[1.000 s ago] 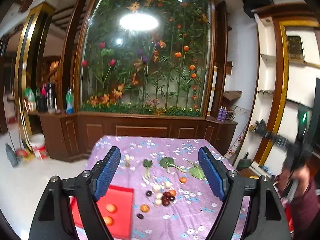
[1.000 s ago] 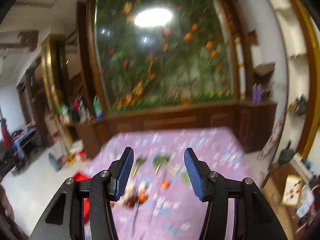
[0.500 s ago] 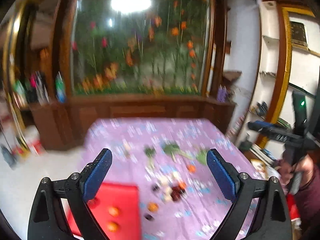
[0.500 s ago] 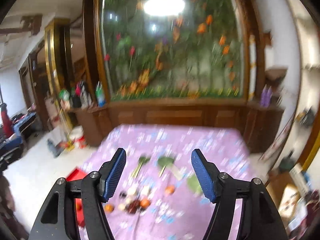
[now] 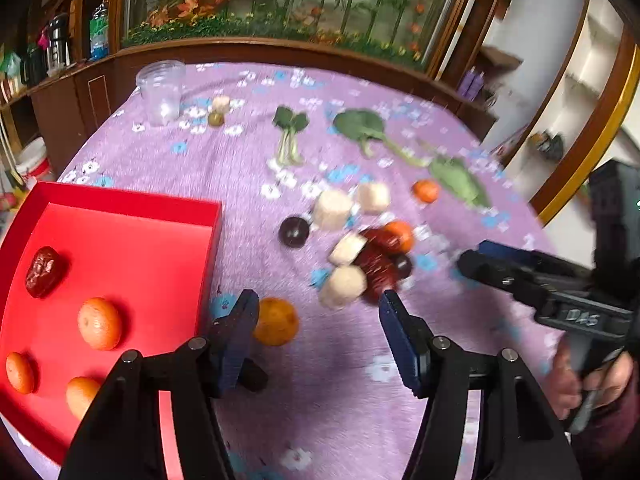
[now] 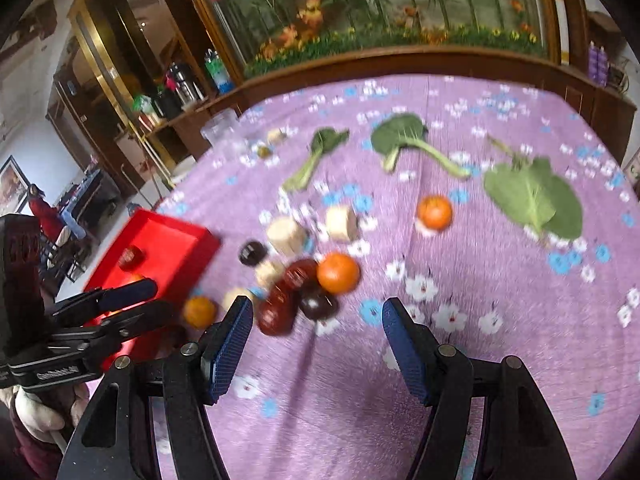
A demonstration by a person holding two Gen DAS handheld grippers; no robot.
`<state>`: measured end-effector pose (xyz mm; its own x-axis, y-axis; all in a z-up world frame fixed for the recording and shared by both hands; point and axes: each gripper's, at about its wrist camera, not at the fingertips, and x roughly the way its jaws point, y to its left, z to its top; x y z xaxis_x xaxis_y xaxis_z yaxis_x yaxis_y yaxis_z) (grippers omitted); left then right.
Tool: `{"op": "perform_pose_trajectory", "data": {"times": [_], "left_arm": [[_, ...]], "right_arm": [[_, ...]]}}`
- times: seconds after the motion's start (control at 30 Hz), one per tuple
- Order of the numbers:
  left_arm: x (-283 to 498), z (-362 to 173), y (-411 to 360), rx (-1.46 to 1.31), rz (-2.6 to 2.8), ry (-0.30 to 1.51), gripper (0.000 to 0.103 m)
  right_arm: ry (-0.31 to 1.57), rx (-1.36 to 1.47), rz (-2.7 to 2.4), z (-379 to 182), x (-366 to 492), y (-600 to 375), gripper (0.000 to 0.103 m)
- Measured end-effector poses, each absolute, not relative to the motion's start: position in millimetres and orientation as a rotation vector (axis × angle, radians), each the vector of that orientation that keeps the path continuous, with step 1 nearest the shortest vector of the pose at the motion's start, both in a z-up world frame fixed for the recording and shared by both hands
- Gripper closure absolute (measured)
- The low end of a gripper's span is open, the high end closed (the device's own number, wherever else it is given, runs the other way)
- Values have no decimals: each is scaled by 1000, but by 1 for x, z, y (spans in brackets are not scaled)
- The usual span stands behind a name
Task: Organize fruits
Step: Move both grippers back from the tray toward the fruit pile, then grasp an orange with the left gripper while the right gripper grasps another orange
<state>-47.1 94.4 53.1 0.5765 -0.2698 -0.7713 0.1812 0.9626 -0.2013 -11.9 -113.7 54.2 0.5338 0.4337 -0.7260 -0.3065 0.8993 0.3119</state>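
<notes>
Around the fruit: greens, cup, cloth.

On the purple flowered tablecloth [image 6: 500, 320], three leafy greens: small one [image 6: 316, 156], middle one [image 6: 404, 136], broad leaf [image 6: 536, 196]. Near the far left corner, clear plastic cup [image 5: 161, 91], upright.

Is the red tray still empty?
No: the red tray already holds a dark red date and three oranges, one of them here.

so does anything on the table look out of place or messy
Yes. Most of the fruit lies loose on the purple tablecloth instead of in the red tray: a jumbled pile of dates, oranges and pale chunks, plus an orange just outside the tray. Leafy greens are scattered beyond. Nothing looks spilled or broken.
</notes>
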Motion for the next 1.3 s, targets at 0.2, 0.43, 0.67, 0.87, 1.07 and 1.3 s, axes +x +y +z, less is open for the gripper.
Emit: {"op": "perform_pose_trajectory", "data": {"times": [0.2, 0.43, 0.67, 0.87, 1.07, 1.3], "left_arm": [[-32, 35, 87, -3, -236, 952, 50], [-28, 35, 97, -1, -231, 948, 64], [-12, 16, 88, 66, -214, 1017, 64], [-12, 13, 86, 80, -181, 1007, 72], [-13, 12, 84, 85, -154, 994, 72], [-14, 11, 82, 89, -135, 978, 70]], "right_arm": [[951, 174, 507, 27, -13, -113, 31], [979, 153, 572, 14, -21, -97, 31], [964, 170, 508, 21, -12, -117, 31], [888, 159, 353, 37, 27, -151, 31], [866, 34, 261, 31, 55, -152, 32], [859, -58, 210, 12, 78, -139, 53]]}}
